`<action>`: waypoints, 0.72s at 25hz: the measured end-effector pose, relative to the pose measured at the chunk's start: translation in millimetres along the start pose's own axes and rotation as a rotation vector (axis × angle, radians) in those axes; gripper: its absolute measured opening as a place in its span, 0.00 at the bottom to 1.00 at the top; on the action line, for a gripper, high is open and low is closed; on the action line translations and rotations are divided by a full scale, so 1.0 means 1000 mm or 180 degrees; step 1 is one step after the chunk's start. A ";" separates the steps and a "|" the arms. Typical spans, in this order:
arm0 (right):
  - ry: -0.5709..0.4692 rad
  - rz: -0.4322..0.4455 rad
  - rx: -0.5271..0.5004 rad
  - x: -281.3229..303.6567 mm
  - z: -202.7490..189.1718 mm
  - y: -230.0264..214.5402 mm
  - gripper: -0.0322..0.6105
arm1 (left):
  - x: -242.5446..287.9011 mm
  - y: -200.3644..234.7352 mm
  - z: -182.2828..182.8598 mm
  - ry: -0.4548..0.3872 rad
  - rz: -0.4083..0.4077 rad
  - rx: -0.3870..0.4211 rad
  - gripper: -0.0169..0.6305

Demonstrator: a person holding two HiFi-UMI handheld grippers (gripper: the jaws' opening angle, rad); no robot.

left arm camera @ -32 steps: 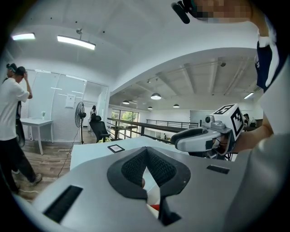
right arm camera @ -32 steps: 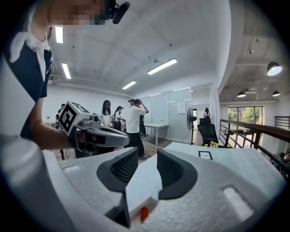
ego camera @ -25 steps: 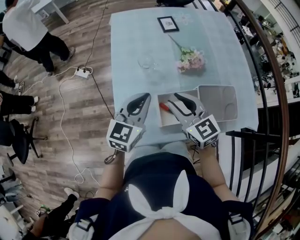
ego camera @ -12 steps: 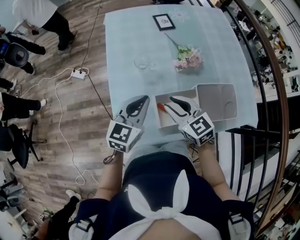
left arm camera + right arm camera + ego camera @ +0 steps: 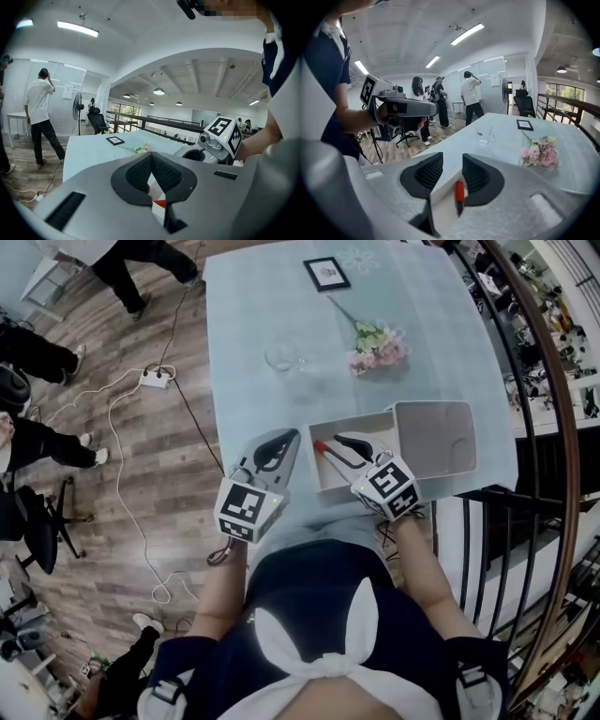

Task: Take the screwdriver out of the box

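Right gripper (image 5: 453,164), jaws parted, hangs over the white box (image 5: 330,486) on the worktop (image 5: 262,296), the red-handled screwdriver (image 5: 460,191) lying inside just below the gap, its length running along the jaws; the left gripper (image 5: 151,158), jaws together and empty, sits just outside.

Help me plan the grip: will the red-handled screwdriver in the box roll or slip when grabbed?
The screwdriver looks rigid and probably light. Its round red handle may roll on the box floor if nudged. The smooth handle could slip, so the right claw, open over it, should close squarely across it.
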State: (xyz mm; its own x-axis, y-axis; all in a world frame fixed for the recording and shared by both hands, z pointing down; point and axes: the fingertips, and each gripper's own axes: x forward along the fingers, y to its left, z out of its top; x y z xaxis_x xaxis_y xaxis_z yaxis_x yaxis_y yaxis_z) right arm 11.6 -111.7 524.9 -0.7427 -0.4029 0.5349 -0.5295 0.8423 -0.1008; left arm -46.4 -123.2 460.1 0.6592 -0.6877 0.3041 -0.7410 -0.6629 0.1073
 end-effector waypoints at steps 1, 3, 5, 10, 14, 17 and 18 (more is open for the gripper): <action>0.0047 0.0014 -0.0010 0.004 -0.004 0.000 0.25 | 0.000 0.001 -0.001 0.0011 -0.0004 -0.0007 0.05; 0.0143 0.0037 -0.0046 0.011 -0.012 0.003 0.25 | -0.001 0.001 -0.005 0.0030 -0.0017 -0.0018 0.05; 0.0241 0.0058 -0.0077 0.019 -0.019 0.004 0.25 | -0.002 0.002 -0.008 0.0046 -0.0031 -0.0020 0.05; 0.0518 0.0139 -0.0137 0.033 -0.034 0.002 0.25 | 0.001 0.007 -0.006 0.0073 -0.0035 -0.0041 0.05; 0.0692 0.0187 -0.0182 0.043 -0.049 0.001 0.25 | 0.003 0.008 -0.008 0.0080 -0.0031 -0.0056 0.05; 0.0847 0.0218 -0.0187 0.051 -0.061 0.001 0.25 | 0.002 0.009 -0.011 0.0088 -0.0031 -0.0062 0.05; 0.0903 0.0230 -0.0175 0.054 -0.066 0.000 0.25 | 0.003 0.009 -0.012 0.0093 -0.0030 -0.0064 0.05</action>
State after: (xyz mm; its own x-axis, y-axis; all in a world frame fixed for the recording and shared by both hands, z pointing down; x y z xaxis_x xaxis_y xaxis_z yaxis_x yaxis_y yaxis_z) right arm -2.1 -109.8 609.3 -0.6294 -0.2315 0.7418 -0.4506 0.8864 -0.1057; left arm -53.3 -127.7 473.2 0.6625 -0.6722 0.3305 -0.7373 -0.6631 0.1292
